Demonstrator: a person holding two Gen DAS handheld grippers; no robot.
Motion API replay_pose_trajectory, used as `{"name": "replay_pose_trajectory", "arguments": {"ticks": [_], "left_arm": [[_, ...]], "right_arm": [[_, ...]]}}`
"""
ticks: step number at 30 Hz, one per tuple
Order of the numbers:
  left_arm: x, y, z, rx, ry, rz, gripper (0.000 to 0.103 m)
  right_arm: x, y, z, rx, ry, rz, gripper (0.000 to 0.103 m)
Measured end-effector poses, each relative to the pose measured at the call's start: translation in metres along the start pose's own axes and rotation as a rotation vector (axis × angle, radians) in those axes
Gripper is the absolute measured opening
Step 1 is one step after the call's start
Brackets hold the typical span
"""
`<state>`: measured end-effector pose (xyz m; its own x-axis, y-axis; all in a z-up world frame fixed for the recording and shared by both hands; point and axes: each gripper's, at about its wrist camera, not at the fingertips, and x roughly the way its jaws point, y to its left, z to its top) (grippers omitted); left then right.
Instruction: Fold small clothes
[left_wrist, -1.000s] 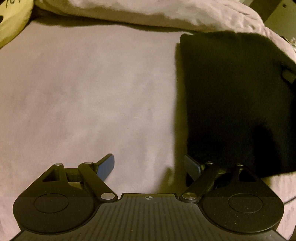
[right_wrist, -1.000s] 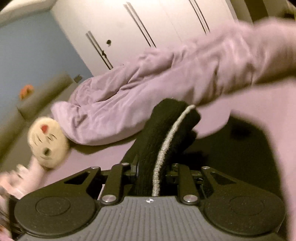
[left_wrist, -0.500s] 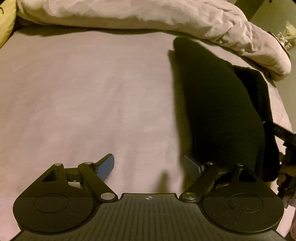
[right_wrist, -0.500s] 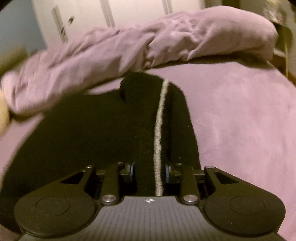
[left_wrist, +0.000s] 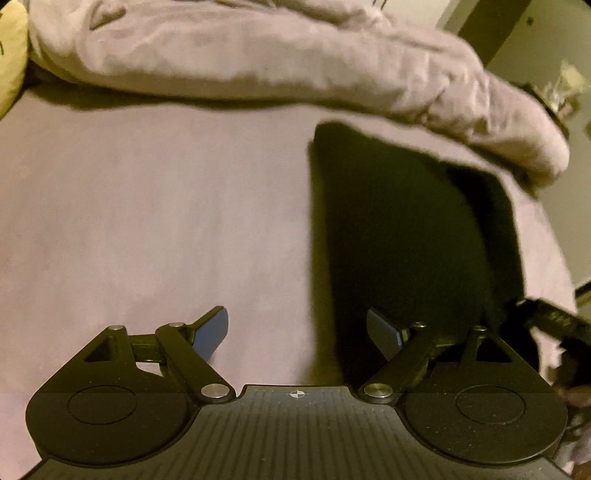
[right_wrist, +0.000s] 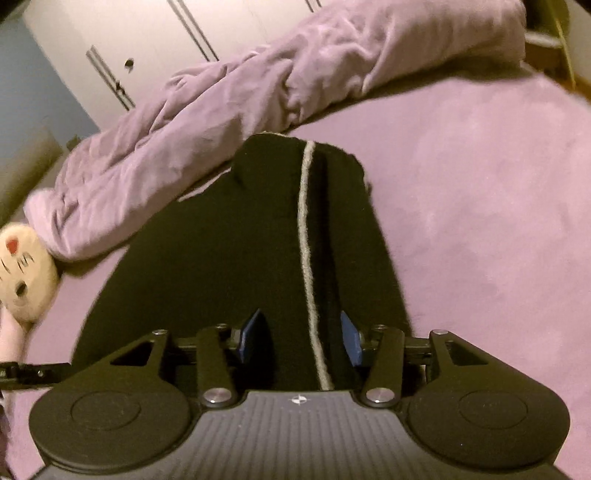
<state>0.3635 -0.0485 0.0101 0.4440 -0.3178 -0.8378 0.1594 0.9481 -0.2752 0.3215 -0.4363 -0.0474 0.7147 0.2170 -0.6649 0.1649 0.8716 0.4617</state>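
A small black garment (right_wrist: 258, 258) with a thin pale stripe lies folded on the purple bed sheet (right_wrist: 480, 221). My right gripper (right_wrist: 301, 338) is open, its blue pads apart on either side of the garment's near end. In the left wrist view the garment (left_wrist: 399, 229) lies to the right of my left gripper (left_wrist: 297, 328), which is open and empty just above the sheet (left_wrist: 147, 221). The right gripper's body shows at that view's right edge (left_wrist: 554, 317).
A bunched purple duvet (left_wrist: 258, 55) runs along the far side of the bed and shows in the right wrist view (right_wrist: 258, 85). A cream plush toy (right_wrist: 22, 273) lies at the left. White wardrobe doors (right_wrist: 147, 37) stand behind.
My right gripper has lowered the garment onto the sheet and opened its jaws, letting go of it. My left gripper stays open and has shifted slightly.
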Motion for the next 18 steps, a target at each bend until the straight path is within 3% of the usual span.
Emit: {"name": "replay_pose_trajectory", "arguments": {"ticks": [2,4,7,10,12,14,18], "left_arm": [[0.004,-0.003,0.005,0.001,0.002,-0.021,0.093],[0.013,-0.011,0.008,0.026,0.008,-0.018,0.093],[0.03,-0.022,0.017,0.062,-0.002,-0.045,0.094],[0.048,-0.023,0.028,-0.001,0.031,-0.098,0.097],[0.056,-0.025,0.03,-0.019,0.044,-0.113,0.098],[0.064,-0.029,0.026,0.028,0.048,-0.075,0.103],[0.069,-0.028,0.013,0.065,0.018,-0.027,0.103]], "right_arm": [[0.005,0.003,-0.001,-0.017,-0.003,0.014,0.029],[0.006,0.01,-0.001,-0.073,-0.007,-0.001,0.025],[0.0,0.014,0.006,-0.162,-0.042,-0.075,0.024],[0.014,0.006,0.007,-0.193,-0.002,-0.12,0.024],[0.023,0.016,0.004,-0.321,-0.007,-0.16,0.024],[0.026,0.026,0.005,-0.397,-0.016,-0.187,0.025],[0.023,0.015,0.012,-0.33,-0.018,-0.131,0.031]]}}
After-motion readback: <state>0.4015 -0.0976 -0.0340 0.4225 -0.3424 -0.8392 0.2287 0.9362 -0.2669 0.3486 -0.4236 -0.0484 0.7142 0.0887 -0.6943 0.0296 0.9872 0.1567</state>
